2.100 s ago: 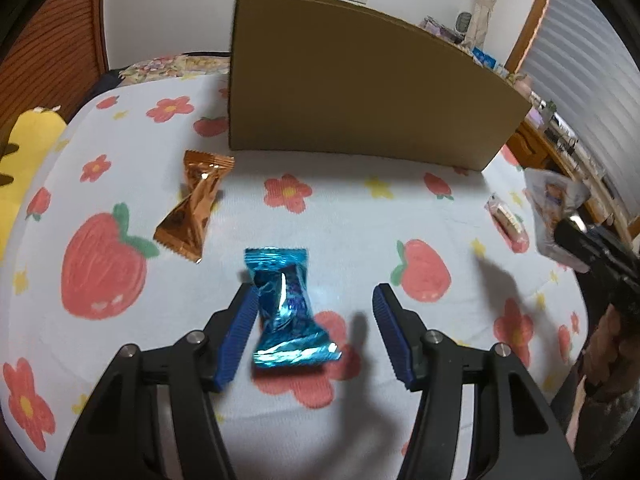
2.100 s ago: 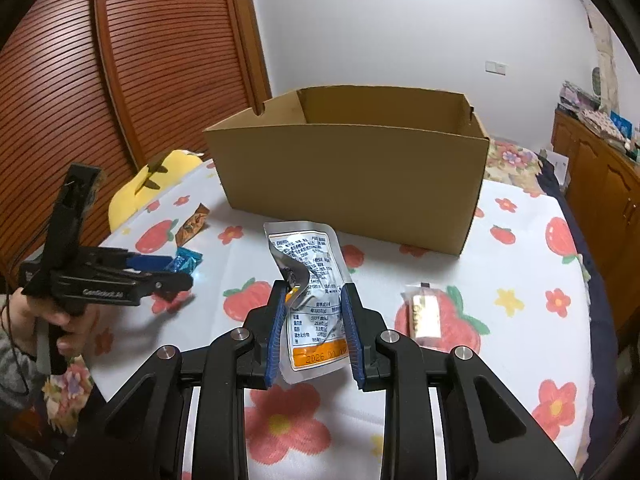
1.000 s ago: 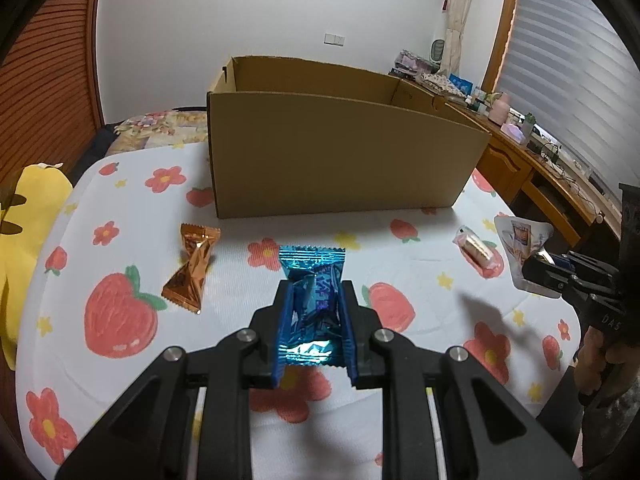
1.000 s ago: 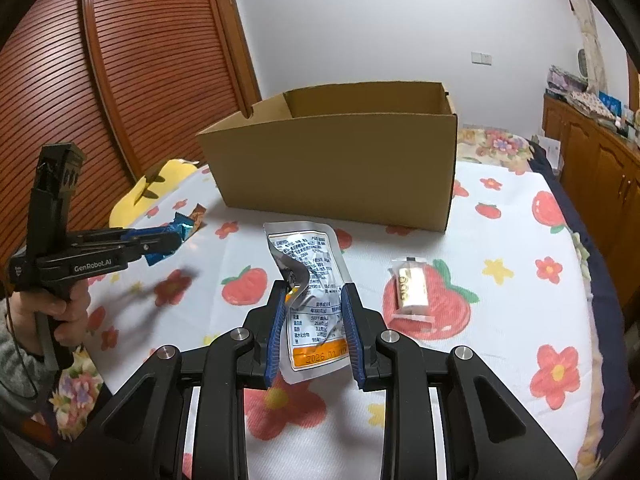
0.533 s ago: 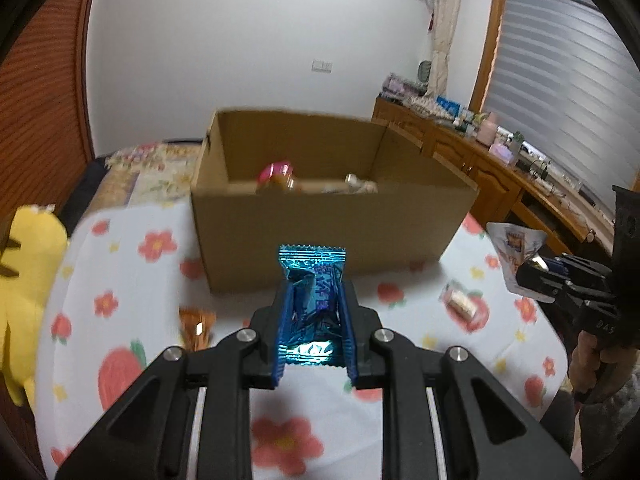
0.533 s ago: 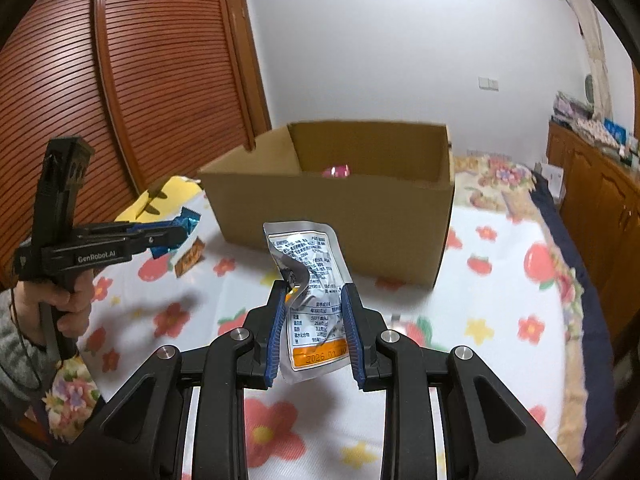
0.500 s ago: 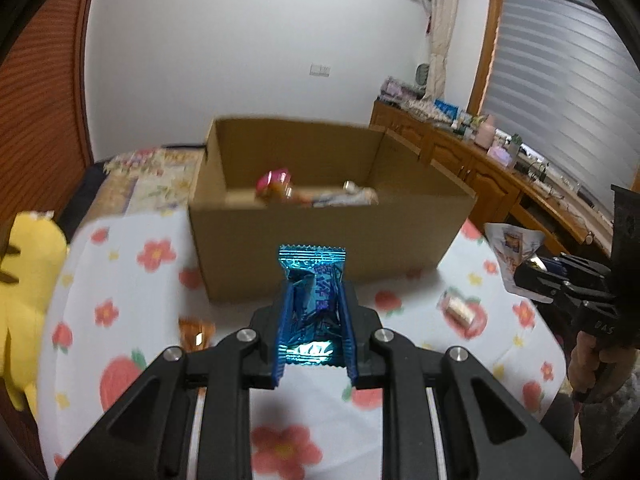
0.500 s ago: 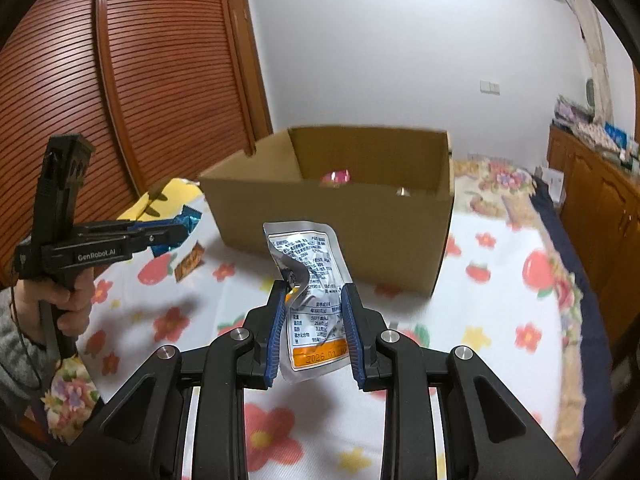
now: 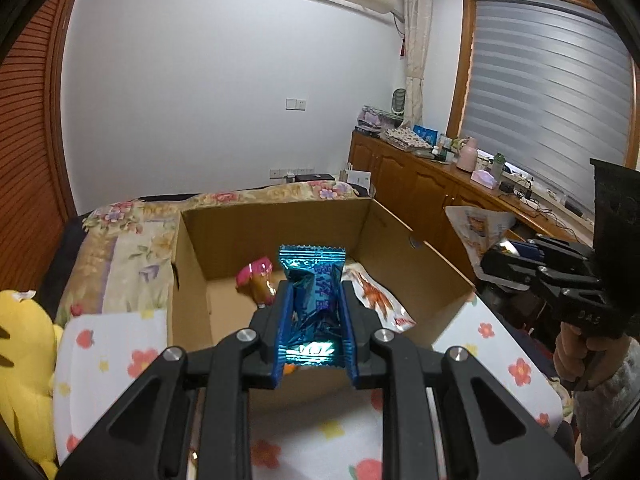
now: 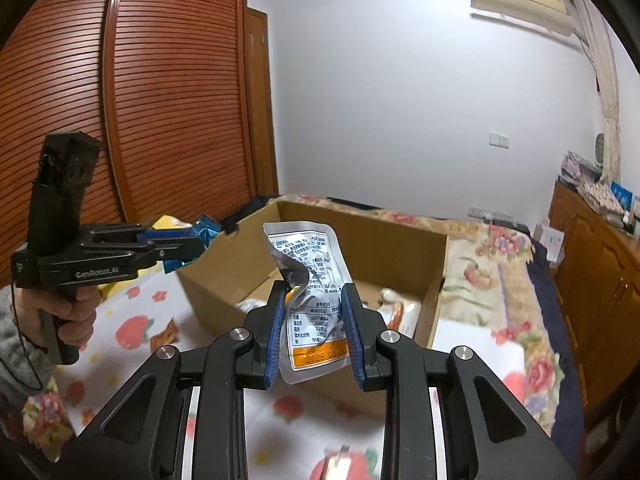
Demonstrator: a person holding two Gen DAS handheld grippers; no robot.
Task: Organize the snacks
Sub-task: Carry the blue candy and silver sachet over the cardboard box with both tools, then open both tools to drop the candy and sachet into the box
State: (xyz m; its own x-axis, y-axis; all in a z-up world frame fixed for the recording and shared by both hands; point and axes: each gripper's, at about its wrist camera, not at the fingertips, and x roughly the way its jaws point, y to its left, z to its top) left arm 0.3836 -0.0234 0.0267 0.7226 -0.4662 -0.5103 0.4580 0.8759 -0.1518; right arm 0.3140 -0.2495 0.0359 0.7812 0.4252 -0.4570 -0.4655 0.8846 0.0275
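Between the blue pads of the left hand-held gripper (image 9: 314, 320) a blue foil candy wrapper (image 9: 313, 280) is pinched upright, its crimped top edge standing above the fingertips. It hangs over the near wall of an open cardboard box (image 9: 188, 264), above the box's interior. On the box floor beyond it lie a pink-topped snack (image 9: 254, 276) and a white packet with orange print (image 9: 376, 292), near one another. To the right in this view, the right hand-held gripper (image 9: 490, 256) reaches toward the box's right wall, carrying a silver pouch (image 9: 476, 224).

From the right wrist view, the right hand-held gripper (image 10: 314, 328) is clamped on that silver pouch (image 10: 312, 288), which stands upright with printed text facing the camera and an orange band near its bottom. It is held over the near edge of the cardboard box (image 10: 436, 264). At the left, the left hand-held gripper (image 10: 192, 240) holds the blue foil candy wrapper (image 10: 206, 232) beside the box's left corner, with the person's hand (image 10: 68, 316) around its grip. A brown wrapped candy (image 10: 168, 332) lies on the floral tablecloth (image 10: 128, 332) just outside the box's left wall. Another snack at the bottom edge is too blurred to identify.
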